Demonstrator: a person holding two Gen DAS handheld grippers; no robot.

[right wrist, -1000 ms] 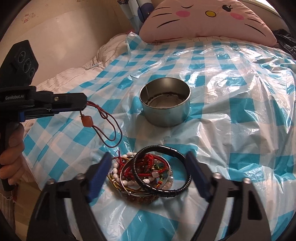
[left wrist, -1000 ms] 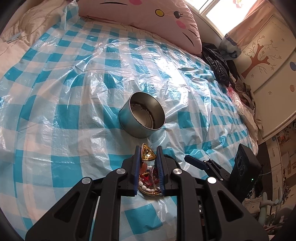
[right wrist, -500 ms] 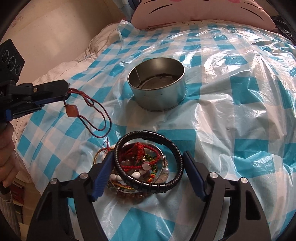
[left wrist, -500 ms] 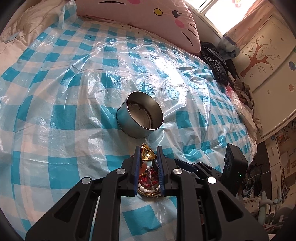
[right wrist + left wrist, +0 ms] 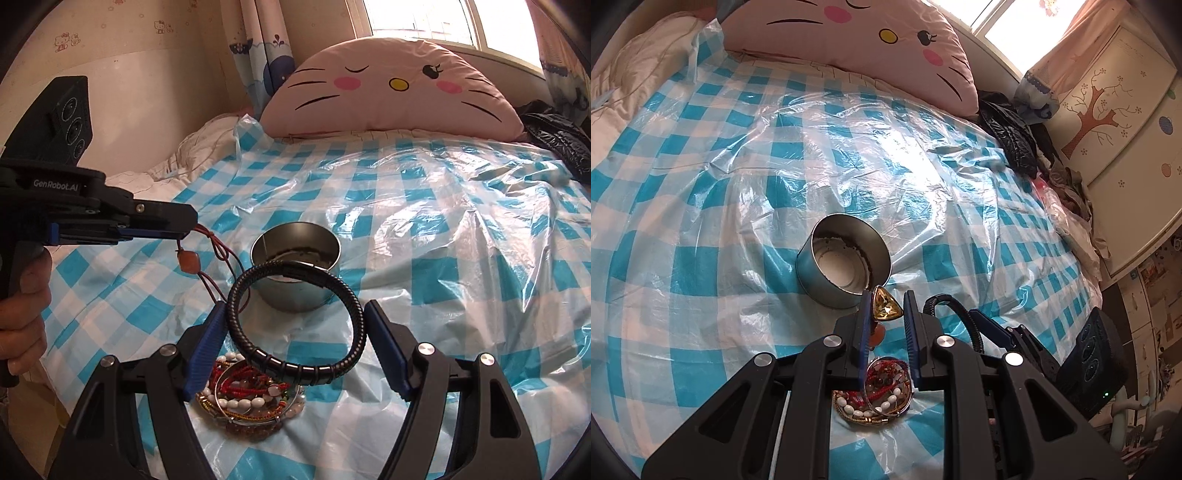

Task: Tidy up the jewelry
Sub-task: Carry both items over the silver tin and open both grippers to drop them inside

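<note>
The checked plastic sheet (image 5: 461, 229) covers the bed, and on it stands the round metal tin (image 5: 295, 258), upright and open-topped, which serves here as the landmark. Just short of the tin, on the near side, lies the jewelry pile (image 5: 247, 398) of beads and red cords, resting on the sheet and apart from the tin's wall. The right gripper (image 5: 295, 328) hangs above that pile with the black braided bracelet (image 5: 295, 321) spanning its wide-set blue pads; the ring appears lifted clear of the pile, its plane tilted up towards the tin, its far rim overlapping the tin's near wall in the right wrist view. The left gripper (image 5: 885, 314) comes at the tin from the left of it, its jaws narrowed on a triangular yellow gem (image 5: 885, 304) from which a red cord (image 5: 221, 258) with an orange bead (image 5: 188, 259) dangles. In the left wrist view the gem sits just at the tin's near rim, so the left hand seems the nearer to dropping; the bracelet probably needs to travel forward and flatten to fall inside.
</note>
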